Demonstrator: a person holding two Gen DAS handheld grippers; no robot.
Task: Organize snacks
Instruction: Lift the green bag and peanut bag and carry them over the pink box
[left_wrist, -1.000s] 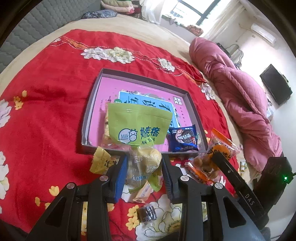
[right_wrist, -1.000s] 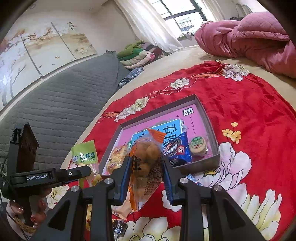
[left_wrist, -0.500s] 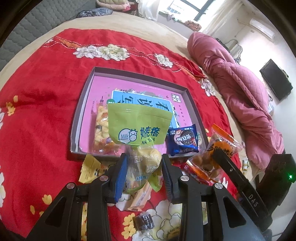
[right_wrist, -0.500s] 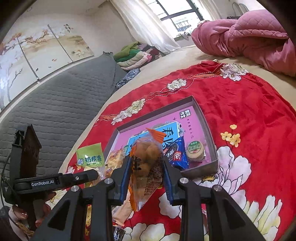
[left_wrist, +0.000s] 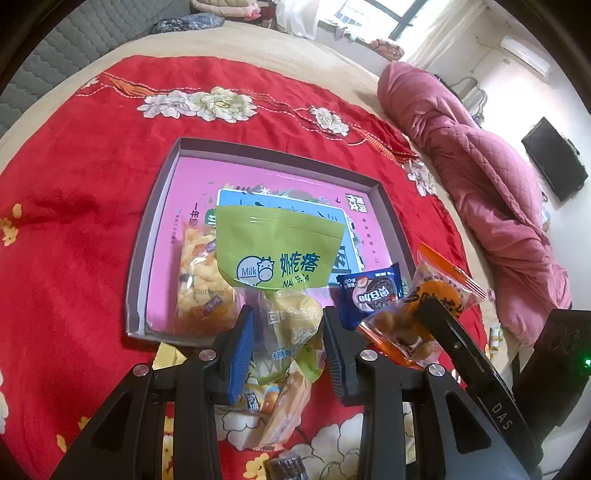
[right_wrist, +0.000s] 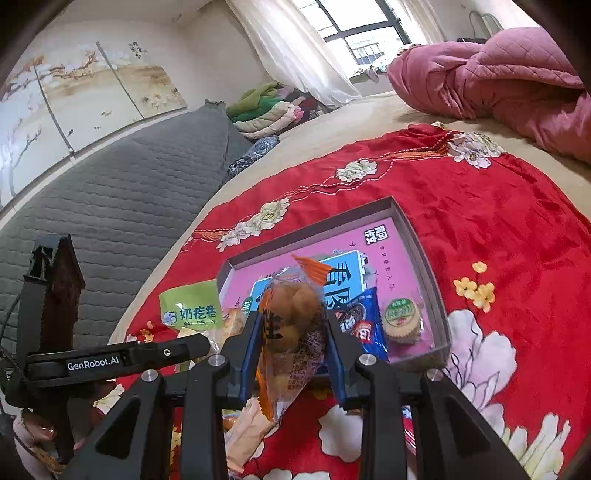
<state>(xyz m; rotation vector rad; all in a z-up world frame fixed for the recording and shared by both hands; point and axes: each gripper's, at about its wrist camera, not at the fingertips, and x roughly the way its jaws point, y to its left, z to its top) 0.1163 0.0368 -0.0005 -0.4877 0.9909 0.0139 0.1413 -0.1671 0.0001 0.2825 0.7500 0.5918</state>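
My left gripper (left_wrist: 288, 325) is shut on a green "Milk" snack bag (left_wrist: 280, 254), held above the near edge of the shallow pink-floored box (left_wrist: 155, 221). My right gripper (right_wrist: 290, 332) is shut on an orange clear packet of round pastries (right_wrist: 291, 325), also seen in the left wrist view (left_wrist: 417, 317). The box (right_wrist: 424, 258) holds a yellow snack packet (left_wrist: 195, 284), a blue cookie packet (left_wrist: 373, 291) and a small round green-lidded cake (right_wrist: 400, 319). The green bag also shows in the right wrist view (right_wrist: 192, 310).
A red flowered cloth (left_wrist: 74, 221) covers the bed. Several loose snack packets (left_wrist: 284, 410) lie on it under my grippers. A pink quilt (left_wrist: 480, 177) is heaped at the right. A grey padded headboard (right_wrist: 110, 199) stands at the left.
Both grippers have moved forward toward the box with their packets still held. The box looks closer in both views.
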